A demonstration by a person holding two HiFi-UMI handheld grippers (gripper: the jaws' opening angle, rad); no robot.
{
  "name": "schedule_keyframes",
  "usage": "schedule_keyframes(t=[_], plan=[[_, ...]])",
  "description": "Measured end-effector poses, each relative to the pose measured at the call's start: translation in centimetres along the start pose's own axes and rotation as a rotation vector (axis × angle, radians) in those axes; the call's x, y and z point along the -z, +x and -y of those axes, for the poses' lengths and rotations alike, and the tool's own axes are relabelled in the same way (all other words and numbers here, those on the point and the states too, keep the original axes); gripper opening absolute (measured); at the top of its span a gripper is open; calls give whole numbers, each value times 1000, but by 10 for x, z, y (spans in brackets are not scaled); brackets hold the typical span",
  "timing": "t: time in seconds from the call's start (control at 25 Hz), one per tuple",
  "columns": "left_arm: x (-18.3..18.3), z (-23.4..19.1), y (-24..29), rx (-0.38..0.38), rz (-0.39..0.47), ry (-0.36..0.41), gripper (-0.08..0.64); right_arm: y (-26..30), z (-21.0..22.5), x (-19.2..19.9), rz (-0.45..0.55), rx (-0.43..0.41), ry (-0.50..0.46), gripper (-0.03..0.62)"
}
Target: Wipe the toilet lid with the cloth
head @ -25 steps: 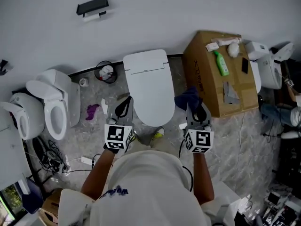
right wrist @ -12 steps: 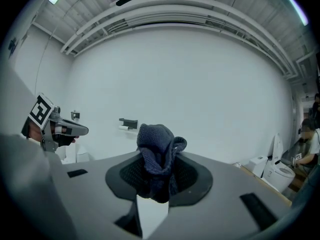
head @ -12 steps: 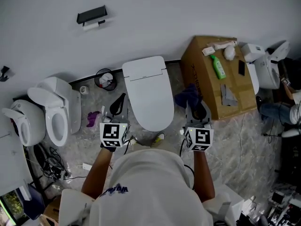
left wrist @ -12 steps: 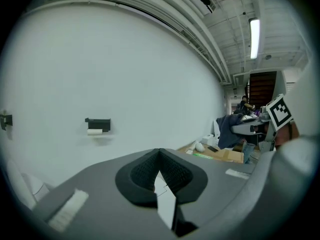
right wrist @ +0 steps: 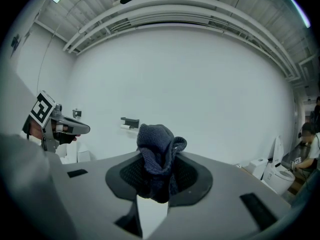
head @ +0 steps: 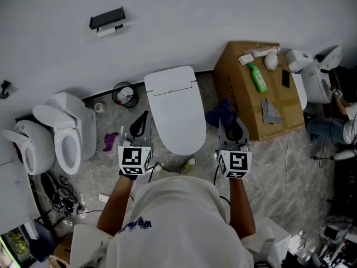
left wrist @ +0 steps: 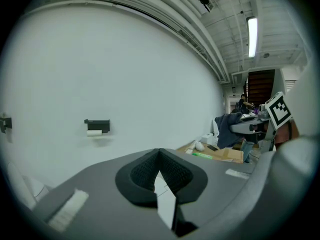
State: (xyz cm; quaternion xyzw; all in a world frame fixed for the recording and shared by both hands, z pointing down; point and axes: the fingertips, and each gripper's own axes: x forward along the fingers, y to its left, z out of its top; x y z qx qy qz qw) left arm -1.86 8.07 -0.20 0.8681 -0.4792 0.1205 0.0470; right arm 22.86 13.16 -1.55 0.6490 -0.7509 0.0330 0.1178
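- The head view looks steeply down from well above the person, onto the toilet (head: 174, 108), the floor and the foot of the wall
- The view on the left tongs (left wrist: 159, 158) sits low, close behind its shut jaws, and faces the white wall
- The view on the right tongs (right wrist: 156, 176) faces the same wall, past the cloth (right wrist: 157, 149) close to the lens
- All three share the wall holder (head: 107, 17); each tongs view catches the other's marker cube (left wrist: 277, 109) at its edge

Glossy white toilet lid (head: 174, 108), nubby dark-blue terry cloth (right wrist: 156, 154), matt brown cardboard box (head: 254, 96)
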Motion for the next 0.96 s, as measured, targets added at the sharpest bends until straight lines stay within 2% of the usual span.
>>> schedule_keyframes(t=[0.68,0.96], plan=[[18,19,1,31,-38,0,0,-16,3,15,-23,3,2,109],[10,60,26,4,-52,19,0,-6,46,33,-29,-53,20,109]])
